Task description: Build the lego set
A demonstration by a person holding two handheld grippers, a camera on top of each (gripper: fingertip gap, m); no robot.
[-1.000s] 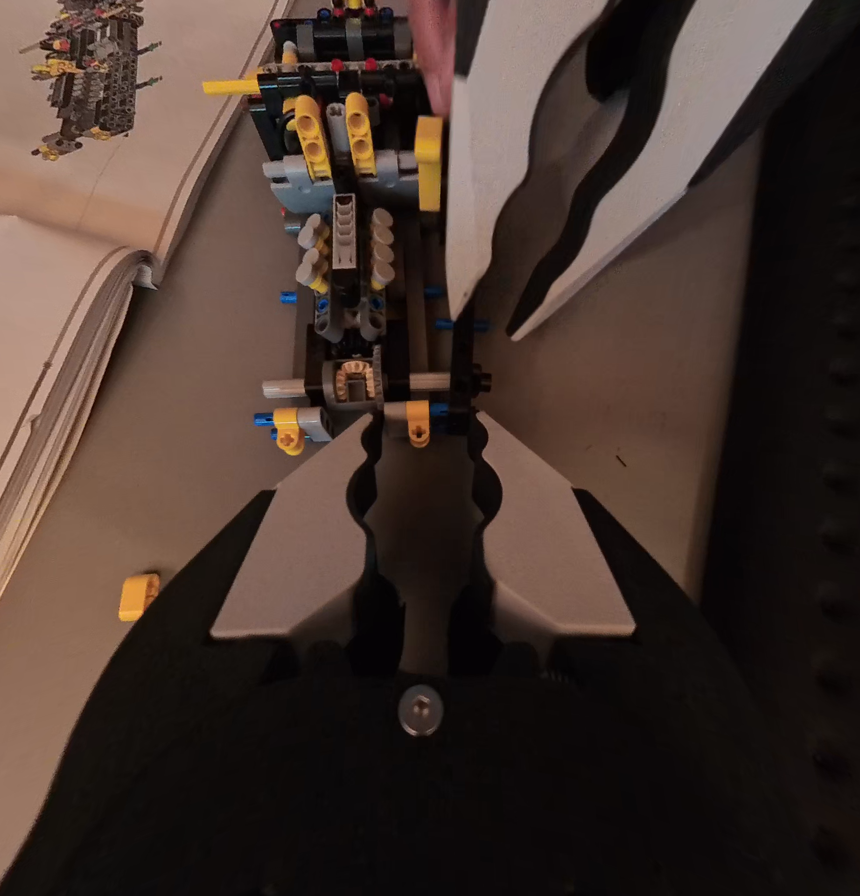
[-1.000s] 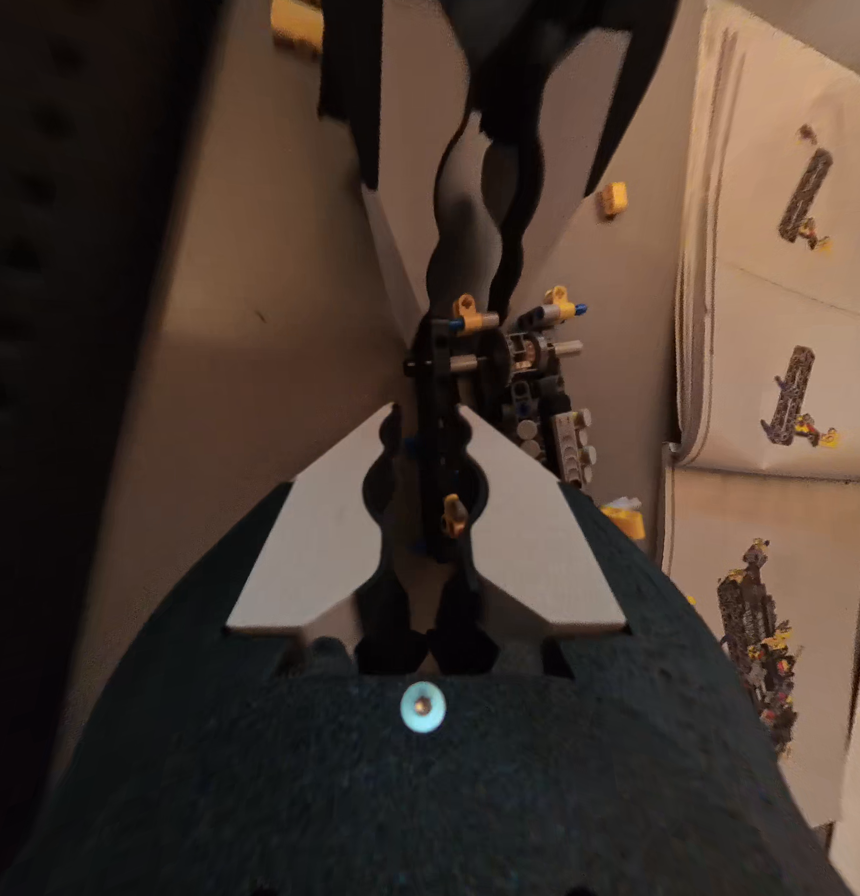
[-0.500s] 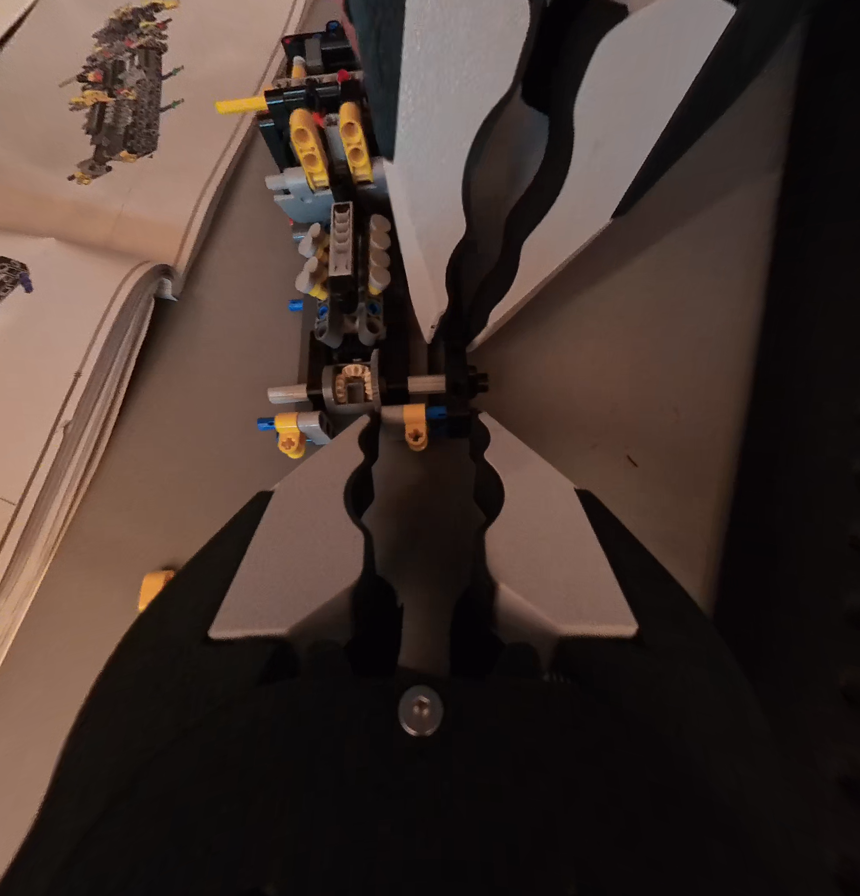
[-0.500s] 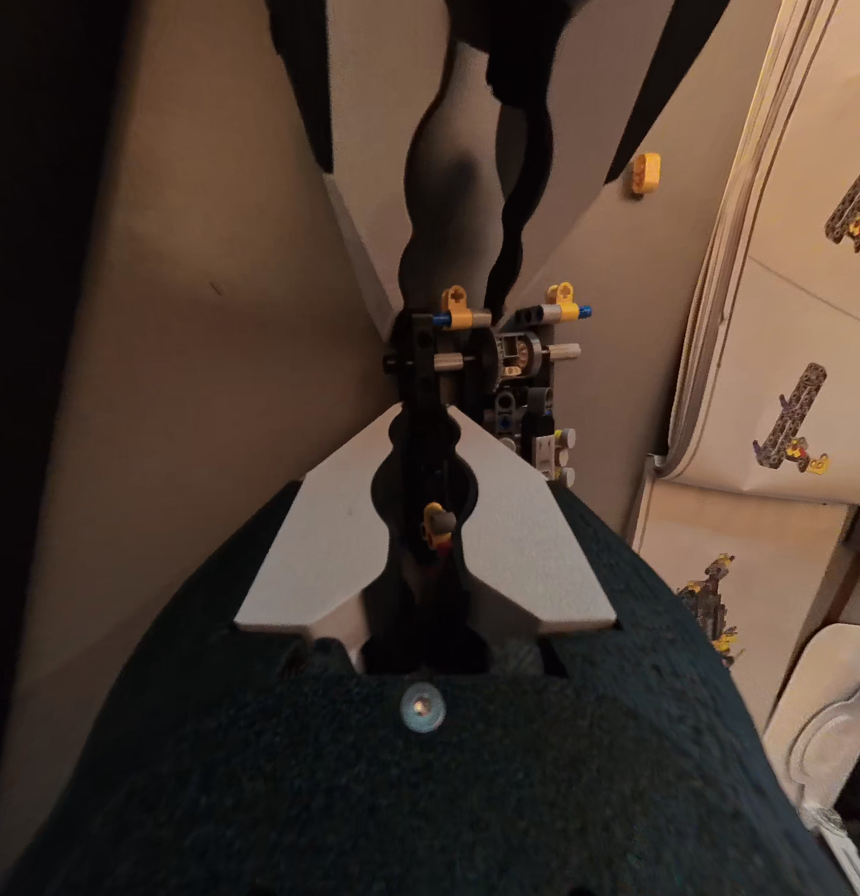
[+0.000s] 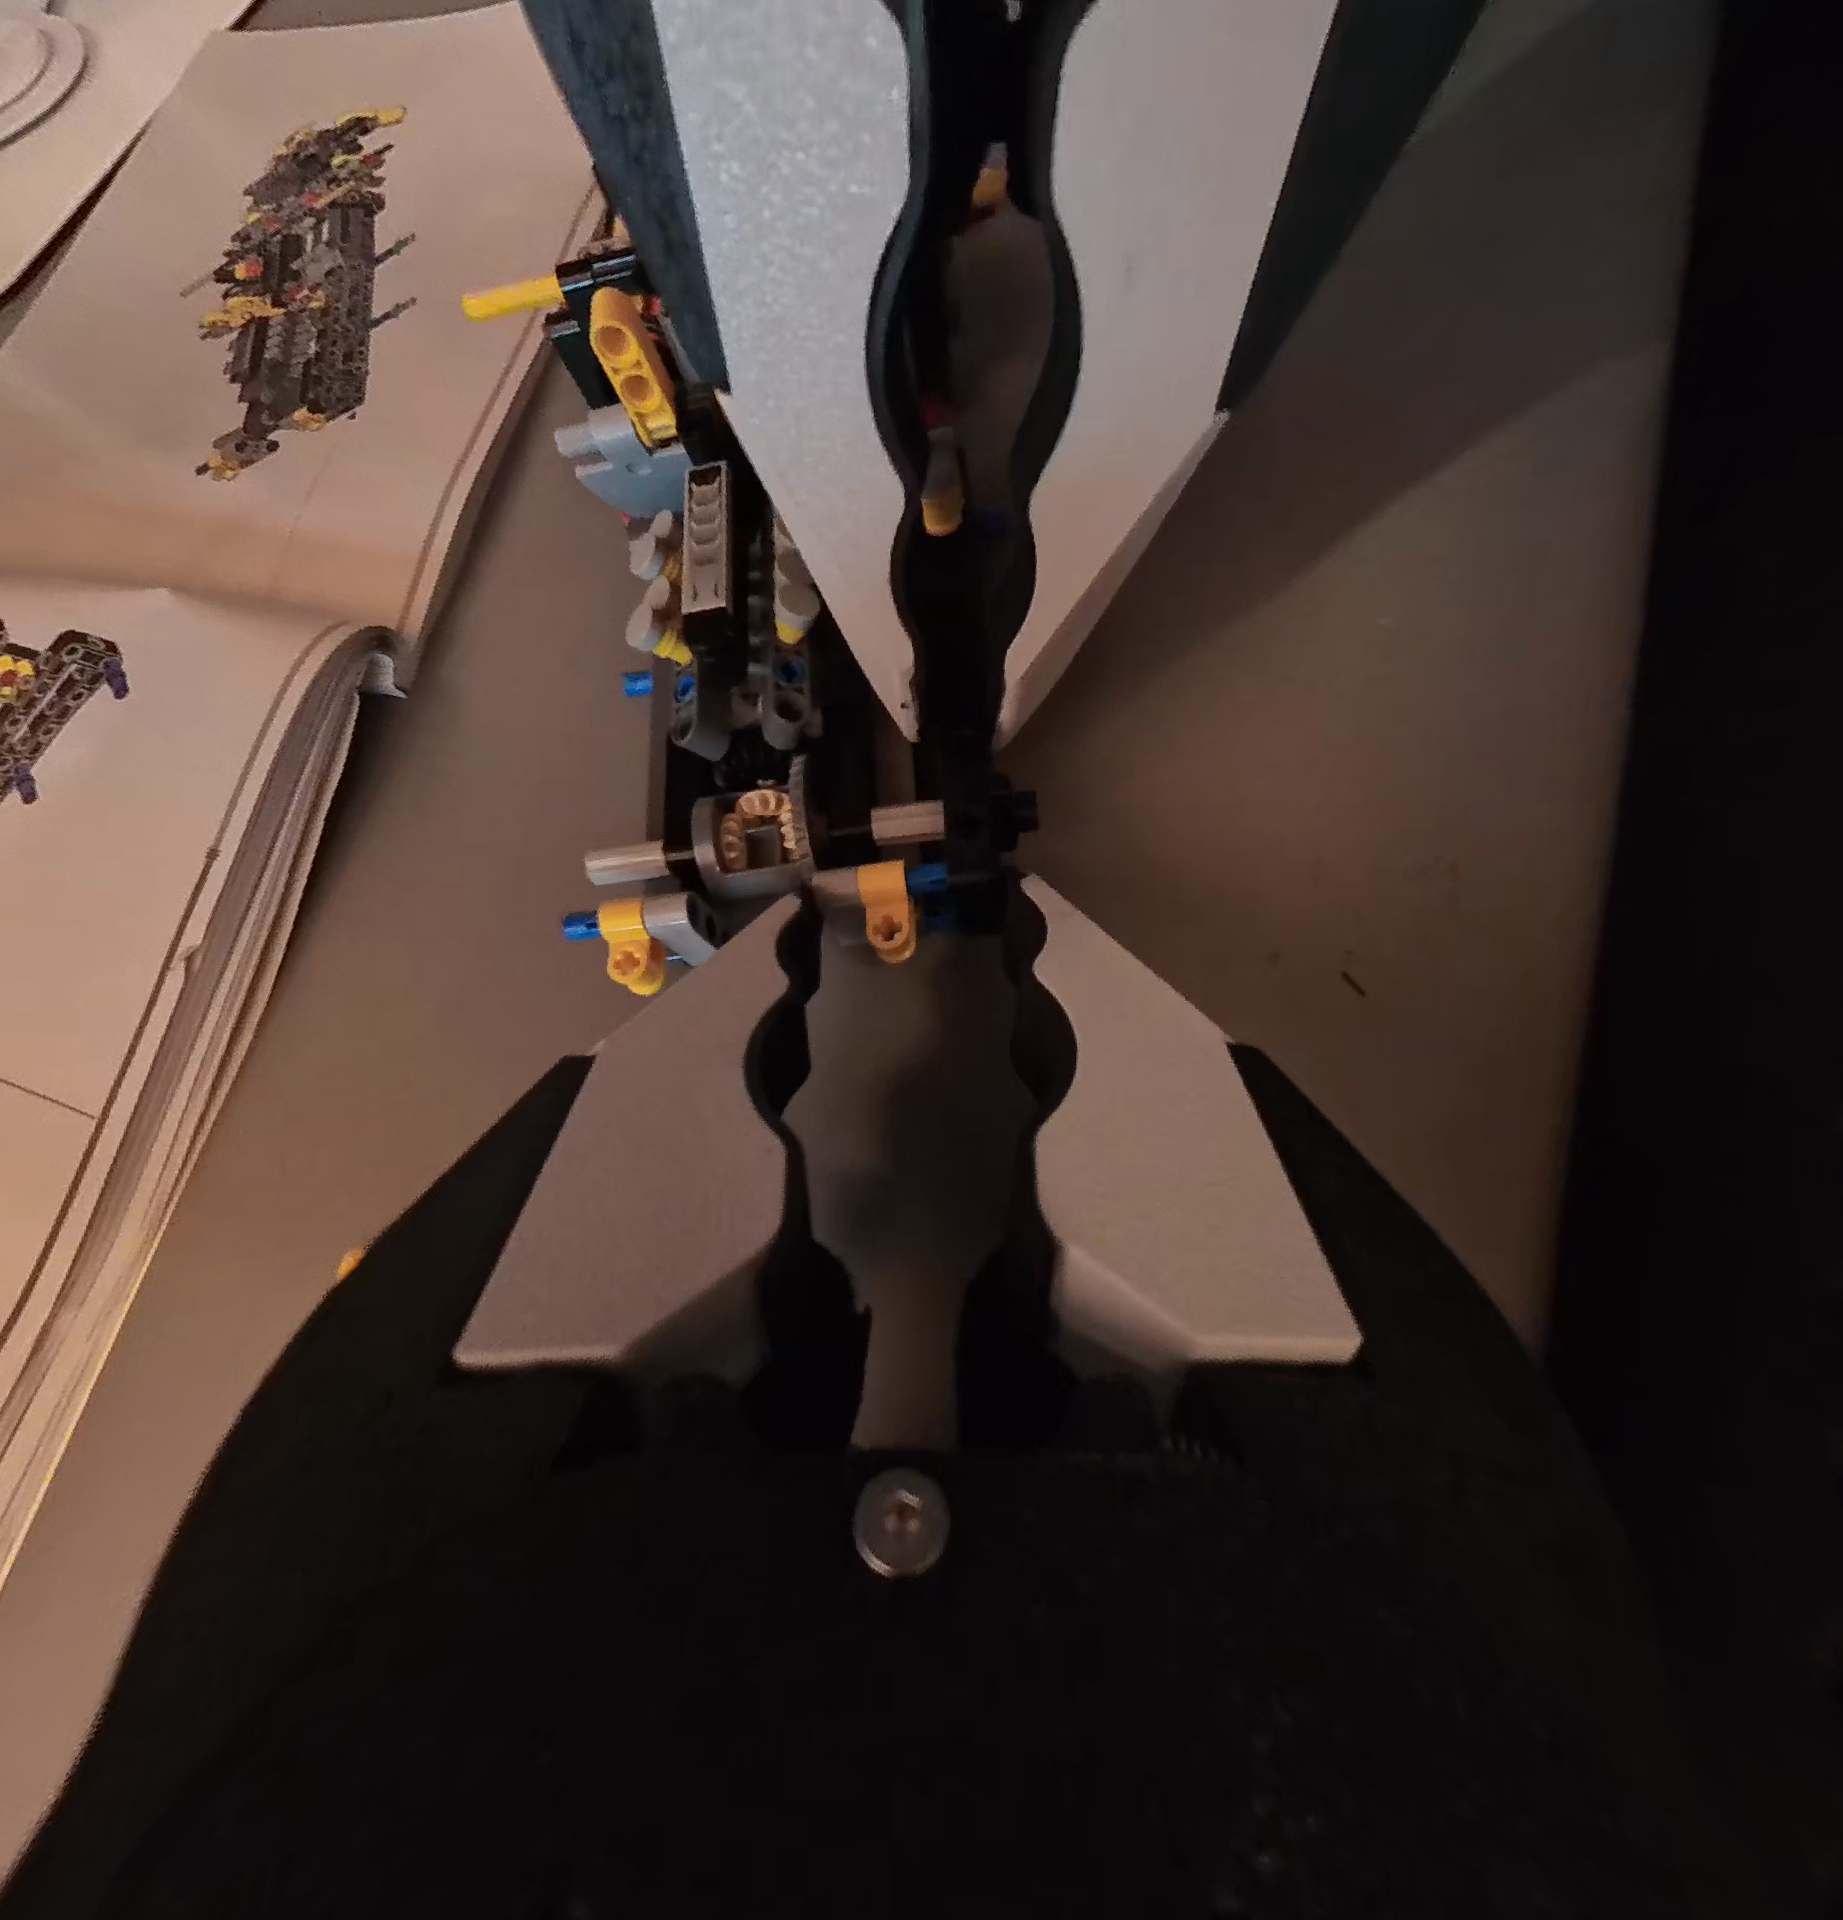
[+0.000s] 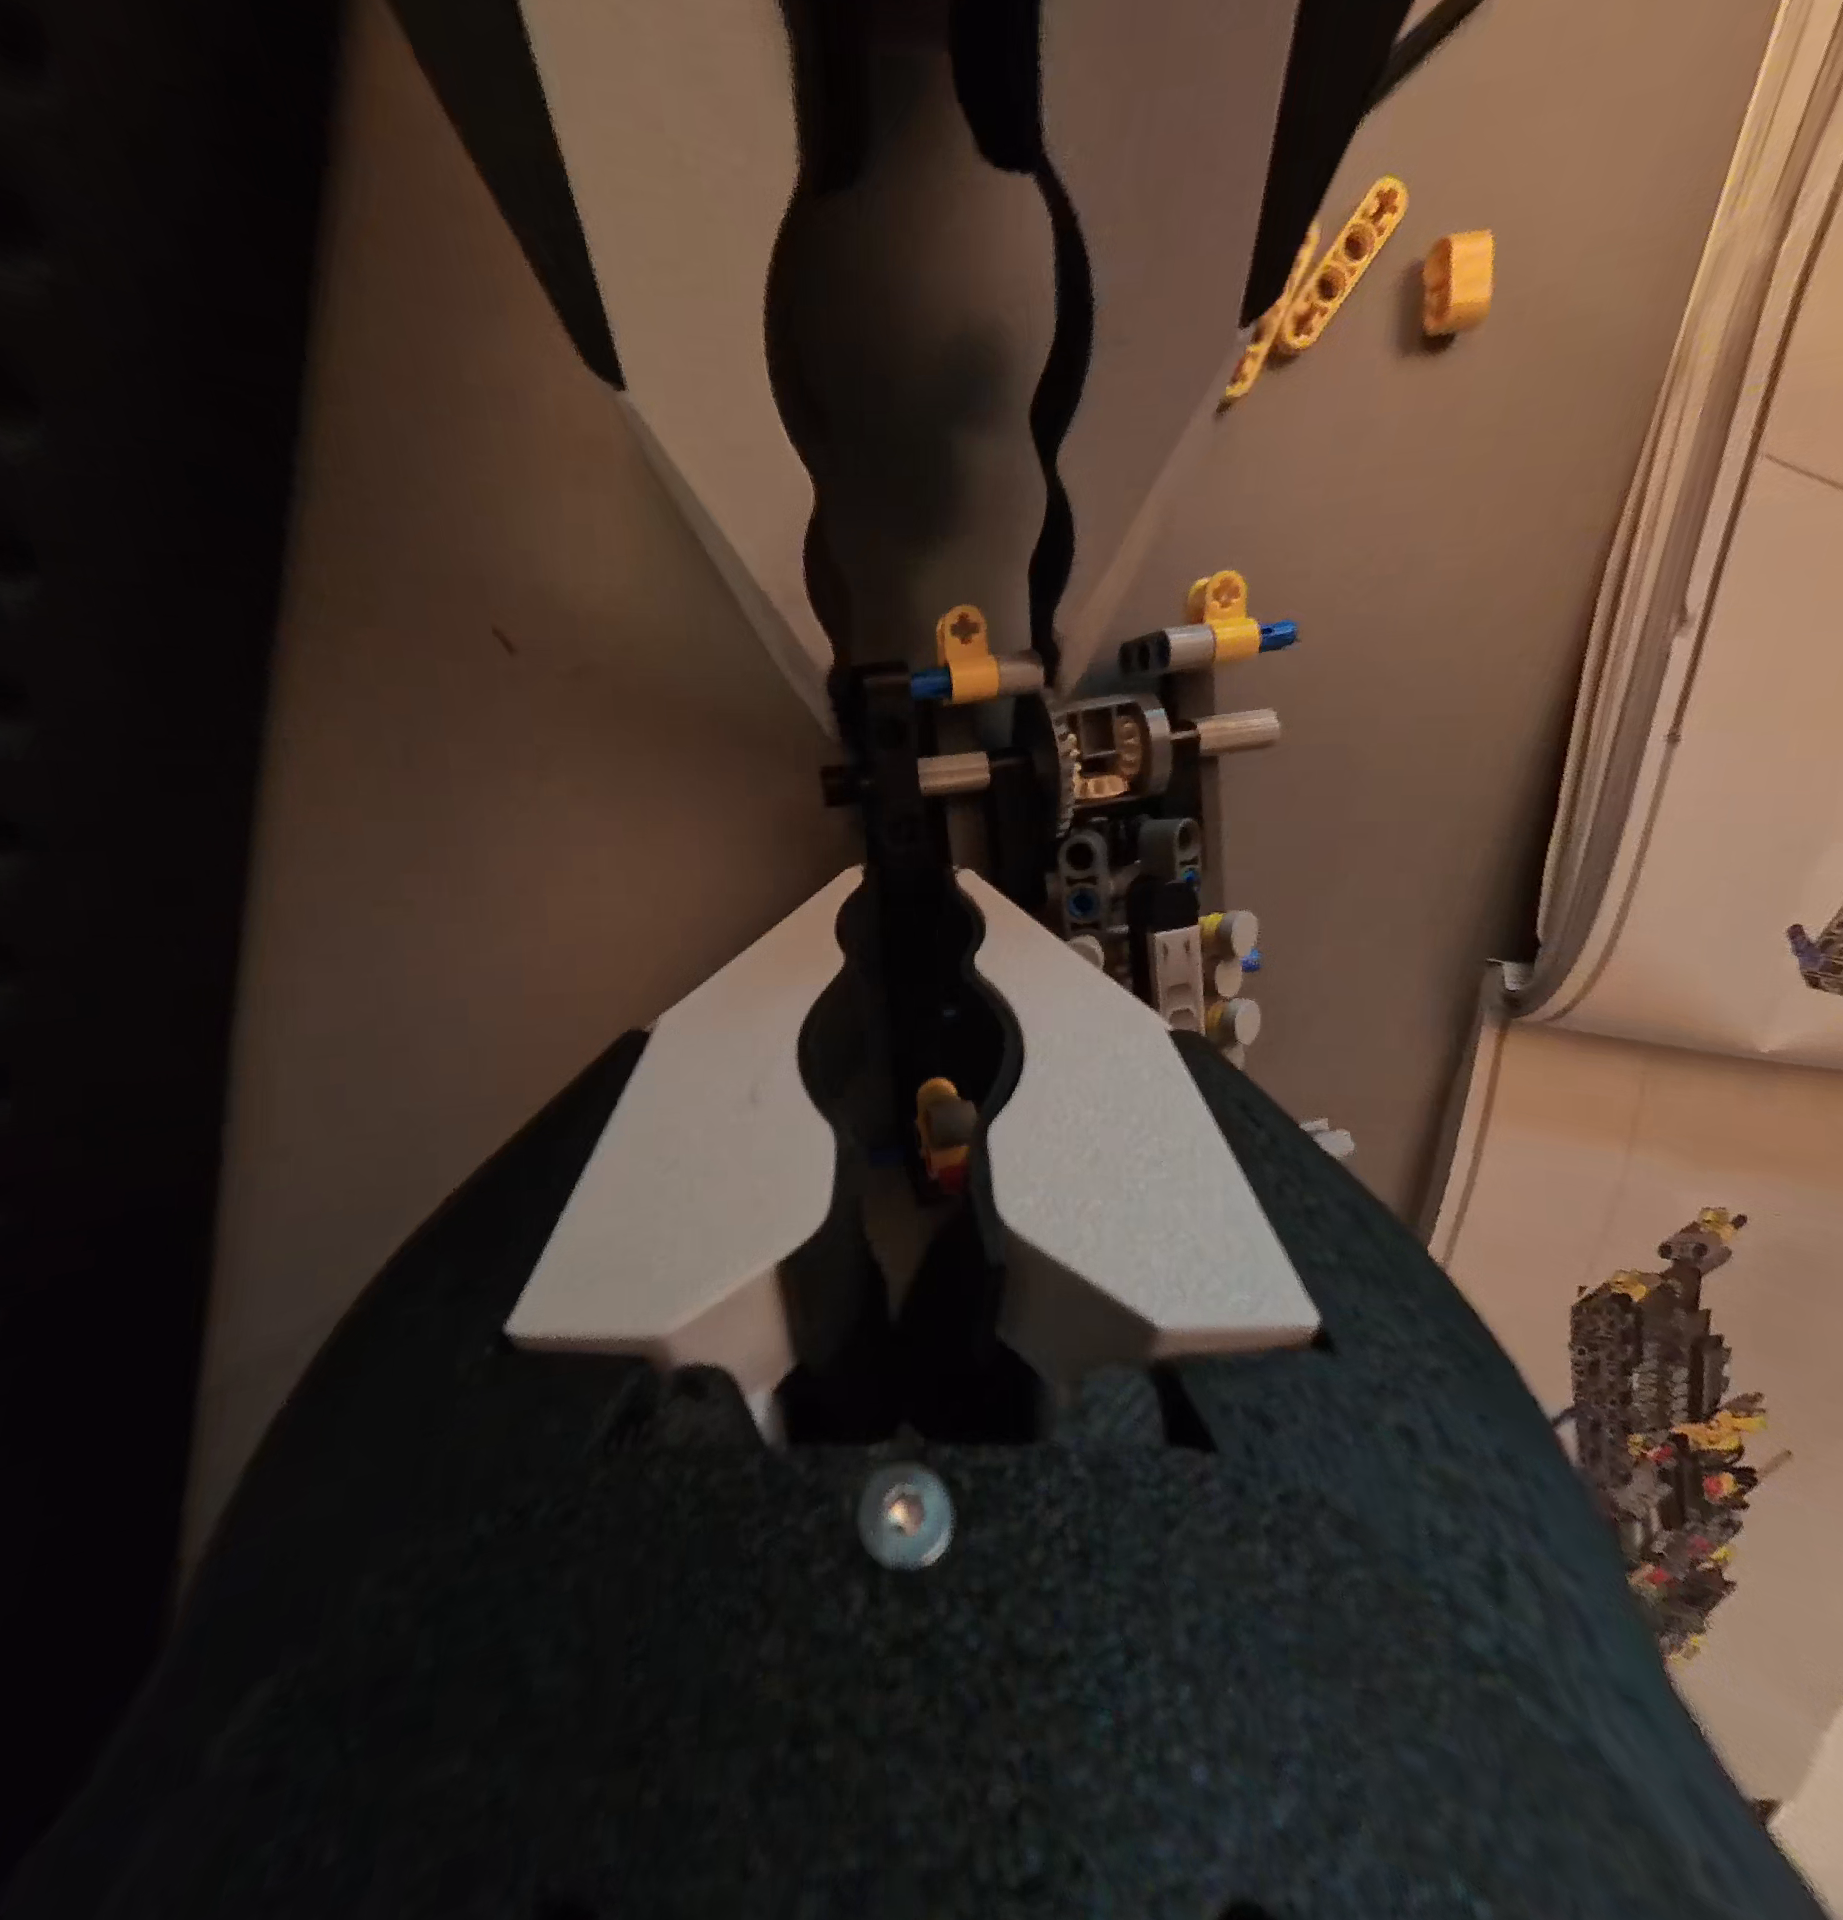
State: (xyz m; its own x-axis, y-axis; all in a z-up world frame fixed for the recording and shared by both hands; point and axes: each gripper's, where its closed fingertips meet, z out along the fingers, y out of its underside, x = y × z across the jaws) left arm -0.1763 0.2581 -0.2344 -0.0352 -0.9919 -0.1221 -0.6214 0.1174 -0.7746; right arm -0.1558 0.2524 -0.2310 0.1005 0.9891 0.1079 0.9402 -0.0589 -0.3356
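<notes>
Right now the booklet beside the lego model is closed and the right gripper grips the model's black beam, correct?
No: the booklet is open, as the left wrist view shows. The right gripper does grip the black beam of the lego model.

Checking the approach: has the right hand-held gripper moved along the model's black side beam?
Yes. The right hand-held gripper slid along the black side beam toward the grey axle.

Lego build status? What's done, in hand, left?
Done: a chassis with gears and yellow connectors sits on the table. In hand: the right gripper is clamped on its long black side beam; the left gripper stands open at the chassis end. Left: loose yellow pieces lie unused, and the open manual pictures a fuller model.
</notes>
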